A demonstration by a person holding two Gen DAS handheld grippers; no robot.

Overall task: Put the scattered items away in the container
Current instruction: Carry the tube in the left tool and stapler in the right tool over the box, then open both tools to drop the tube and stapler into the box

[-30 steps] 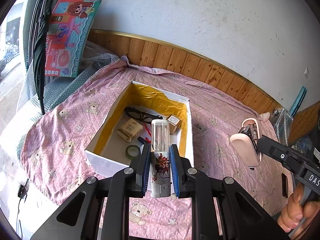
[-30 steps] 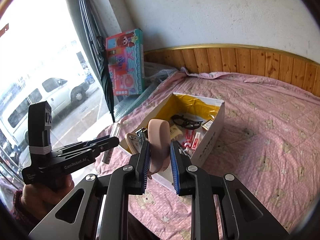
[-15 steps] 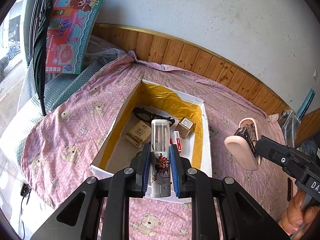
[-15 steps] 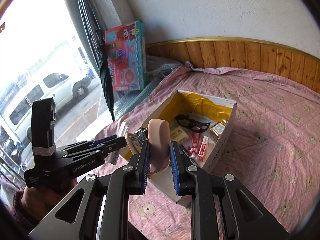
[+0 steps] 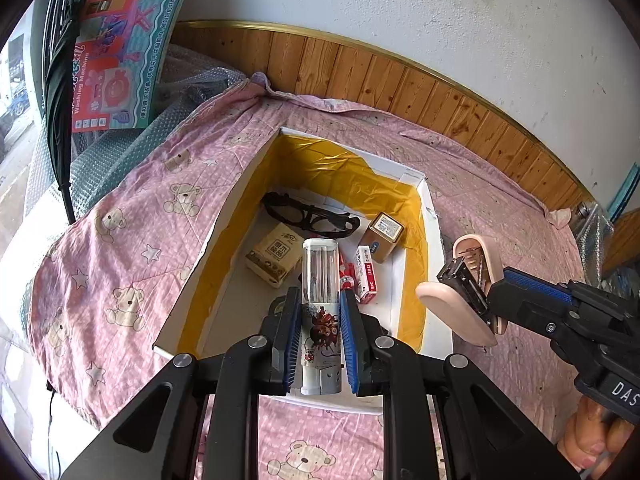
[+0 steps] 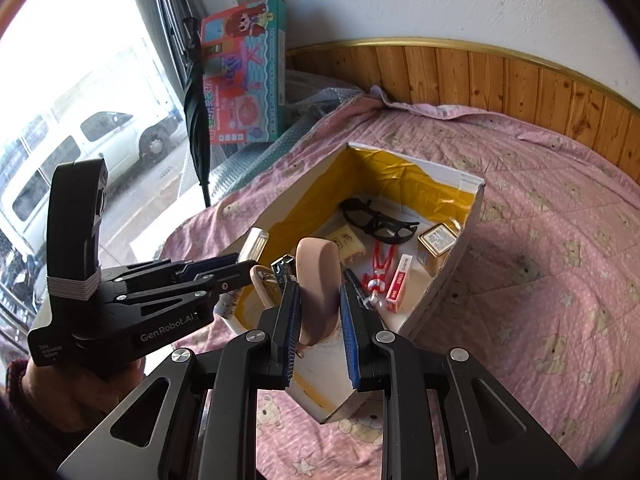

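A white cardboard box (image 5: 436,240) (image 6: 460,264) lined in yellow lies on the pink quilt. Inside it are black glasses (image 5: 312,214) (image 6: 378,222), a tan packet (image 5: 274,258), a brown tin (image 5: 384,230) (image 6: 438,238), a red-and-white carton (image 5: 367,274) (image 6: 400,282) and a red item (image 6: 380,264). My left gripper (image 5: 320,312) is shut on a clear-topped white tube (image 5: 320,280), held over the box's near end. My right gripper (image 6: 320,304) is shut on a pink stapler (image 6: 318,280) (image 5: 464,292), hanging at the box's right rim.
A pink bear-print quilt (image 5: 120,248) covers the bed, with wood panelling (image 5: 400,84) behind. A toy carton (image 5: 120,48) (image 6: 244,76) and a folded black umbrella (image 6: 196,96) lean at the left, above bubble wrap. A window with parked vans is at the far left in the right wrist view.
Both grippers have moved forward and closer to the box, each still holding its item. The tube now hangs over the box's contents, and the stapler has come up to the right rim.
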